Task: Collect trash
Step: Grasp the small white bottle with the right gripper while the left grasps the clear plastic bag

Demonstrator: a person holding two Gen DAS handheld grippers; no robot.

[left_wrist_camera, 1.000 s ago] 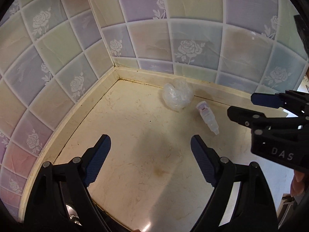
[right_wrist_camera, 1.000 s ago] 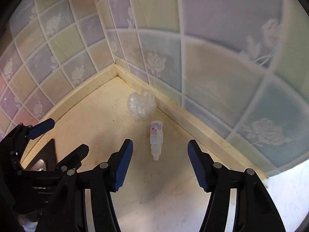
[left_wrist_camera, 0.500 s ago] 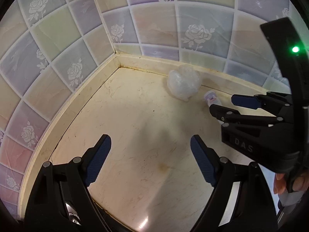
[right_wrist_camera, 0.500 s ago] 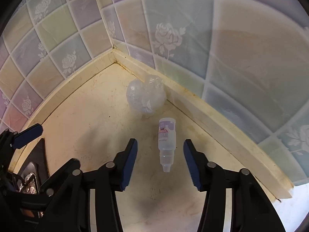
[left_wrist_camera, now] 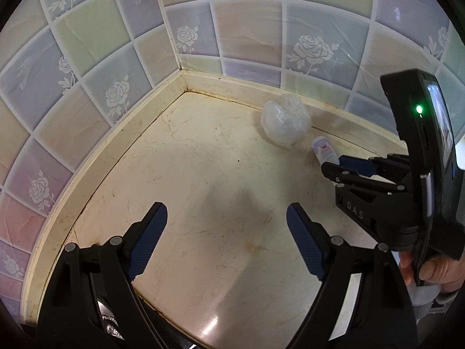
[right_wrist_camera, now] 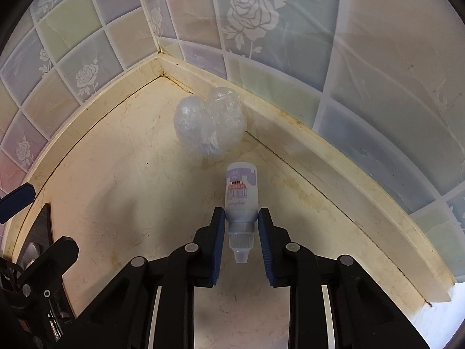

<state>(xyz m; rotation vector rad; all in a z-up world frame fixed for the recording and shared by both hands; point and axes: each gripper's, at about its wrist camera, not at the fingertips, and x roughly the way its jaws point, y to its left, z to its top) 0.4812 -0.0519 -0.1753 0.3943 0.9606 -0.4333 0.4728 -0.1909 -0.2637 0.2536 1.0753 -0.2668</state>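
A small clear dropper bottle (right_wrist_camera: 241, 200) with a purple label lies on the cream counter (right_wrist_camera: 130, 180), cap towards me. My right gripper (right_wrist_camera: 241, 218) is closing its jaws around it, and the blue pads touch both sides of the bottle's lower body. From the left wrist view, the bottle (left_wrist_camera: 324, 149) pokes out past my right gripper (left_wrist_camera: 331, 167). A crumpled ball of clear plastic (right_wrist_camera: 209, 125) sits just beyond the bottle, against the wall ledge. My left gripper (left_wrist_camera: 226, 218) hovers open over bare counter (left_wrist_camera: 203, 160), well left of the plastic ball (left_wrist_camera: 284, 123).
Pastel rose-patterned tiled walls (left_wrist_camera: 247, 37) meet in a corner behind a raised cream ledge (right_wrist_camera: 334, 163). A dark hob edge (right_wrist_camera: 43, 232) lies at the lower left. A person's hand (left_wrist_camera: 436, 270) holds the right gripper's handle.
My right gripper came down and forward over the bottle and its jaws narrowed from wide apart to touching the bottle's sides. The left gripper tilted slightly and stayed open.
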